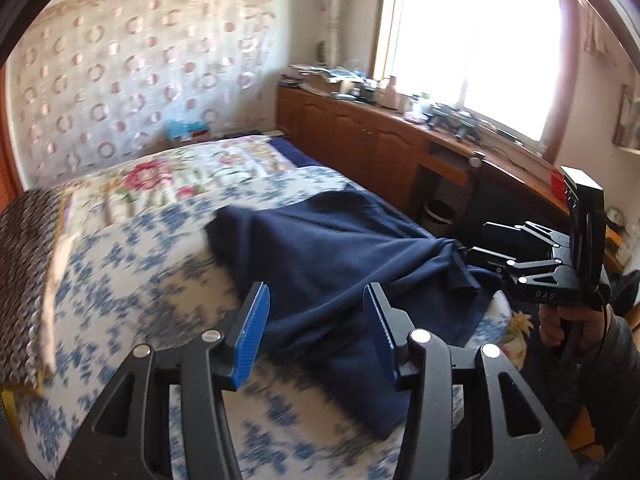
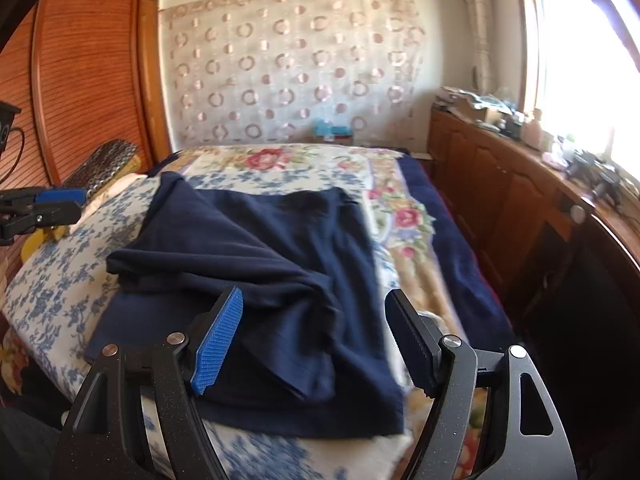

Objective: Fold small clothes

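A dark navy garment (image 1: 336,256) lies rumpled and partly folded over on the blue-and-white floral bedspread (image 1: 132,280); it also shows in the right wrist view (image 2: 280,256). My left gripper (image 1: 316,332) is open and empty, held just above the garment's near edge. My right gripper (image 2: 316,344) is open and empty over the garment's near right part. The right gripper also shows at the right of the left wrist view (image 1: 480,244), beside the garment's bunched corner. The left gripper shows at the left edge of the right wrist view (image 2: 60,202).
A pink-flowered quilt (image 2: 304,160) covers the far part of the bed. A patterned pillow (image 2: 104,160) lies at the left. A long wooden cabinet (image 2: 500,184) with clutter runs under the window on the right. A wooden wardrobe (image 2: 88,72) stands on the left.
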